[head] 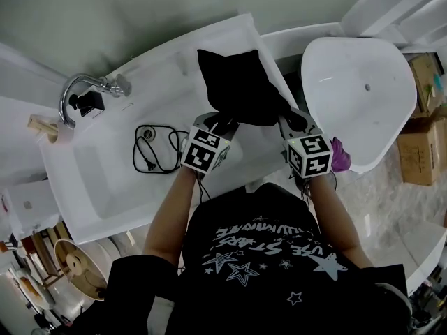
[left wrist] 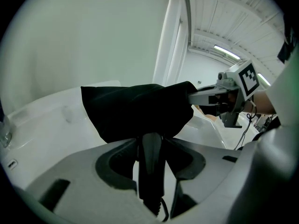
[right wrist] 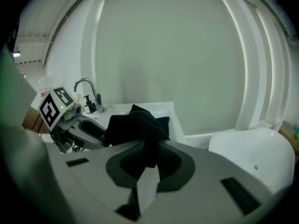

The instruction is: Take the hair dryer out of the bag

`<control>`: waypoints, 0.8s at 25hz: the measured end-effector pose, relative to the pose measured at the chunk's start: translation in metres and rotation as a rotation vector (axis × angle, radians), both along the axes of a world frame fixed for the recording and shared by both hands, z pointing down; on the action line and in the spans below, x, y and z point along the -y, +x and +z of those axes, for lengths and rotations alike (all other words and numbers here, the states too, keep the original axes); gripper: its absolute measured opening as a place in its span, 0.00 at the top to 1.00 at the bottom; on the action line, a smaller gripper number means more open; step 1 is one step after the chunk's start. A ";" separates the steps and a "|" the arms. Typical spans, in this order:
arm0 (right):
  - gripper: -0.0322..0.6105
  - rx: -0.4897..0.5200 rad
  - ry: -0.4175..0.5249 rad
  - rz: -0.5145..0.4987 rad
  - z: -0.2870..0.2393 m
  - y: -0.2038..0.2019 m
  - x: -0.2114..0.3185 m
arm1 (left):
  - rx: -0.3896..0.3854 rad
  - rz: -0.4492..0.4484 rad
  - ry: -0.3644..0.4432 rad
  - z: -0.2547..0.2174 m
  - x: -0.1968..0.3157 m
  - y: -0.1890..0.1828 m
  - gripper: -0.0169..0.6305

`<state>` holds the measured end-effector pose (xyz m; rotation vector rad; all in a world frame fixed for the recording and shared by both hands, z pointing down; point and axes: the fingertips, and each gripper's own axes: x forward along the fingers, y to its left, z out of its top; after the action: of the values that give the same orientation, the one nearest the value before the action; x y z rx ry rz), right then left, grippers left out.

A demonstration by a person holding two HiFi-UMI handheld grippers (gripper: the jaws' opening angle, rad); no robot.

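Note:
A black cloth bag [head: 237, 89] lies on the white ledge [head: 160, 103] in front of me. The hair dryer's dark handle [left wrist: 151, 167] sticks out of the bag's near side, and its body is hidden inside. My left gripper [head: 222, 128] is shut on that handle, gripper [left wrist: 150, 146] and handle filling the left gripper view. My right gripper [head: 290, 121] is shut on a fold of the bag [right wrist: 135, 122] at its right edge, the pinched cloth lying between its jaws [right wrist: 148, 148]. A black cord with a plug [head: 150, 149] lies coiled on the ledge to the left.
A chrome faucet [head: 80, 89] and a small black dispenser [head: 89, 103] stand at the ledge's left end. A white basin [head: 356, 96] sits to the right, with cardboard boxes [head: 422, 145] beyond it. A plain wall rises behind the ledge.

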<state>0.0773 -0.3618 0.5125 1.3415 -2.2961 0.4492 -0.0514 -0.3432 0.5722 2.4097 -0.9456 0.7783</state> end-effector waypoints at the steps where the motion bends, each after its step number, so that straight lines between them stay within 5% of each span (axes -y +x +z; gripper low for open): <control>1: 0.90 -0.004 -0.001 0.004 0.000 0.002 0.001 | -0.009 -0.001 -0.001 -0.002 -0.002 0.000 0.67; 20: 0.90 -0.007 0.033 -0.007 -0.011 0.000 0.015 | -0.006 0.005 0.053 -0.023 -0.030 -0.011 0.67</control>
<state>0.0775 -0.3766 0.5013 1.3483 -2.3114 0.4056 -0.0623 -0.3130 0.5494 2.4589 -0.9699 0.7566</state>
